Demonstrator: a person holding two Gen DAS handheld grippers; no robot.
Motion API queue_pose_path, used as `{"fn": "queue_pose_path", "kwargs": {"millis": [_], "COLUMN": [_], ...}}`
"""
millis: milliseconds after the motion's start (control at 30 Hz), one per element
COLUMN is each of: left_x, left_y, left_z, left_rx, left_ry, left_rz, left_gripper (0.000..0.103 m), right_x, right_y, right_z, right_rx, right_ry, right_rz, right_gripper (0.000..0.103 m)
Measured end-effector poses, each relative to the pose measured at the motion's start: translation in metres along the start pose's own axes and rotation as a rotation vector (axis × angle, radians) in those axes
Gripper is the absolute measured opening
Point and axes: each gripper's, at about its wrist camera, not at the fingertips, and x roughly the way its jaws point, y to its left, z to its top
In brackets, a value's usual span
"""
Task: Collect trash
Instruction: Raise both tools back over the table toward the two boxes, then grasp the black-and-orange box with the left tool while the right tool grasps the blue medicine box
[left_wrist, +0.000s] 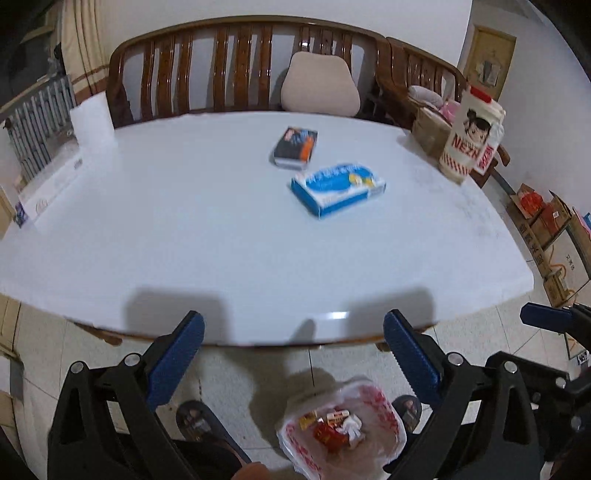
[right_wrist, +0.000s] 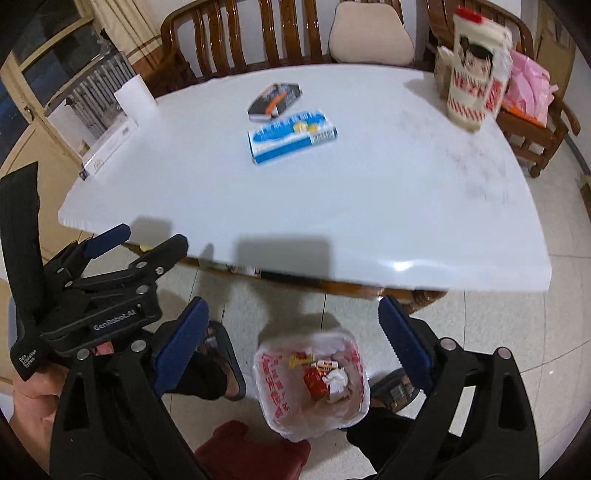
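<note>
A trash bin lined with a white plastic bag with red print (left_wrist: 341, 428) stands on the floor in front of the table; it also shows in the right wrist view (right_wrist: 312, 384). Red and white wrappers and crumpled paper (right_wrist: 325, 376) lie inside it. My left gripper (left_wrist: 293, 328) is open and empty, held above the floor at the table's near edge. My right gripper (right_wrist: 293, 314) is open and empty, above the bin. The left gripper also shows at the left in the right wrist view (right_wrist: 136, 243).
On the white table (left_wrist: 184, 221) lie a blue and white tissue box (left_wrist: 338, 186), a dark book (left_wrist: 295, 147) and a tall printed carton (left_wrist: 471, 136). A wooden bench (left_wrist: 240, 62) with a cushion stands behind. My sandalled feet (right_wrist: 221, 365) flank the bin.
</note>
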Motion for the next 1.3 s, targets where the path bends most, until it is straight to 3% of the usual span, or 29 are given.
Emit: {"fn": "queue_pose_path", "kwargs": {"millis": [567,900,1300], "left_x": [0.026,0.08,0.146], "left_y": [0.036,0.047,0.046], "left_z": [0.086,0.134,0.169], "left_rx": [-0.017,-0.015,0.027], "left_ry": [-0.035,-0.019,0.021], "left_rz": [0.06,0.088,0.091], "left_gripper": [0.095,0.095,0.095], "right_x": [0.0,0.03,0.081], "right_y": [0.025,0.015,-0.009], "right_z": [0.089,0.128,0.163], "right_rx": [0.093,0.248,0.426], "right_ry": [-0.052,-0.039,0.01], "right_rz": [-0.09,-0.14,-0.209], "right_gripper": [0.091,0.091,0.091]}}
